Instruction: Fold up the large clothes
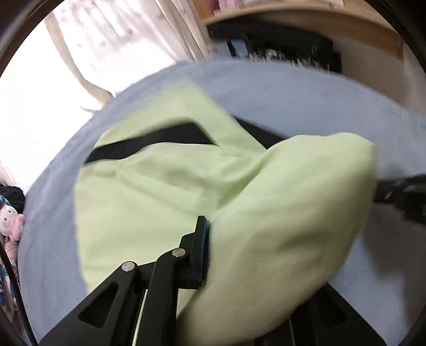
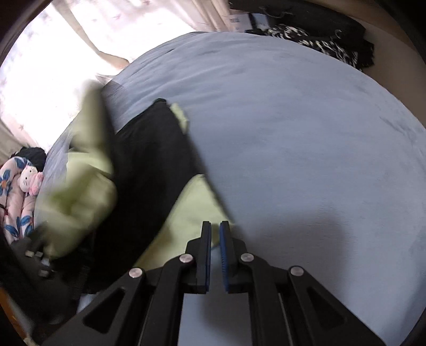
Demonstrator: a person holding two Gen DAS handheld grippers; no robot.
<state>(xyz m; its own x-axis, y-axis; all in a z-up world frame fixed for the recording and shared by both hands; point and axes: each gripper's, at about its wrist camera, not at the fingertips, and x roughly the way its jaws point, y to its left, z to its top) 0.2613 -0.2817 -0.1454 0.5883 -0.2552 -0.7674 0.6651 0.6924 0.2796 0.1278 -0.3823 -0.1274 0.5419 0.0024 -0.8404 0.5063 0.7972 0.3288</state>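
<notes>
A light green and black garment [image 1: 149, 191] lies on the blue bed cover [image 1: 306, 101]. My left gripper [image 1: 210, 237] is shut on a lifted fold of the green cloth [image 1: 287, 213]; the fold drapes over and hides its right finger. In the right wrist view the garment [image 2: 149, 165] lies to the left. My right gripper [image 2: 215, 239] is nearly closed with a narrow gap and holds nothing, just past the garment's green edge [image 2: 191, 213]. The left gripper shows blurred at lower left [image 2: 40, 255], holding green cloth.
A plush toy [image 2: 29, 178] and a floral quilt [image 2: 13, 213] lie at the bed's left edge. Bright curtains [image 1: 106, 40] hang behind. Dark patterned clothes [image 2: 314, 42] and a wooden shelf [image 1: 293, 18] stand beyond the far edge.
</notes>
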